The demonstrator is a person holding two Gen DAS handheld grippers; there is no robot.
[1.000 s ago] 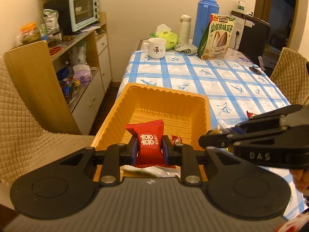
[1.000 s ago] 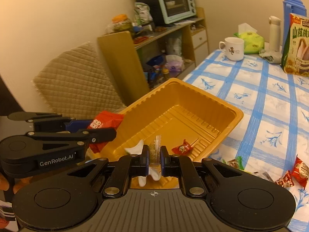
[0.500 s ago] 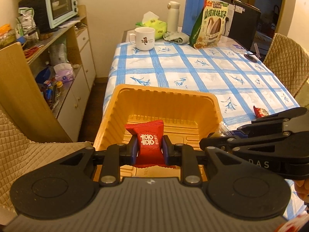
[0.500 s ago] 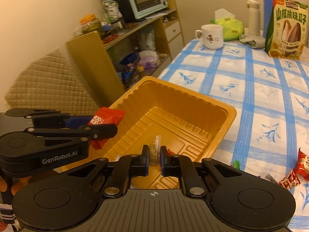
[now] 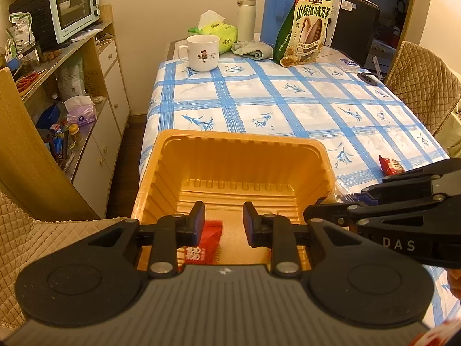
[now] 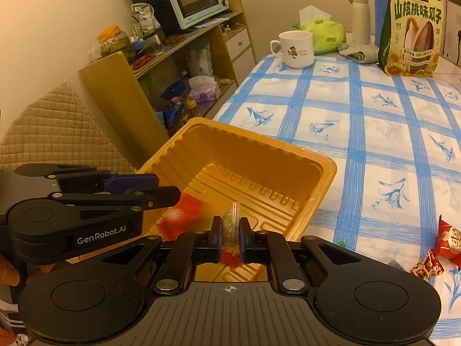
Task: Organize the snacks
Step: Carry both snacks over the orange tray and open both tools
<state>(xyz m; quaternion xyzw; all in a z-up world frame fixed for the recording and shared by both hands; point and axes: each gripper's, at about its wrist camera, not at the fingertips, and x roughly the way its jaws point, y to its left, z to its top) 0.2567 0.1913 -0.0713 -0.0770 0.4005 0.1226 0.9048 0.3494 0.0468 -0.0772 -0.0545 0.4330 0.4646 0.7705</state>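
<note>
Orange tray (image 5: 242,155) sits at the table's near corner. Above it the left gripper (image 5: 221,223) has just been opening, jaws apart, its red packet (image 5: 206,245) loose in the tray below. Right gripper (image 6: 230,238), over the tray, clamps a clear sachet (image 6: 232,225).

Left tongs (image 5: 221,225) opened, dropping red packet (image 5: 206,243) into tray (image 5: 239,155).

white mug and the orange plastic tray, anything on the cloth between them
Nothing: in the left wrist view, only bare blue-checked tablecloth runs from the white mug to the orange plastic tray.
</note>
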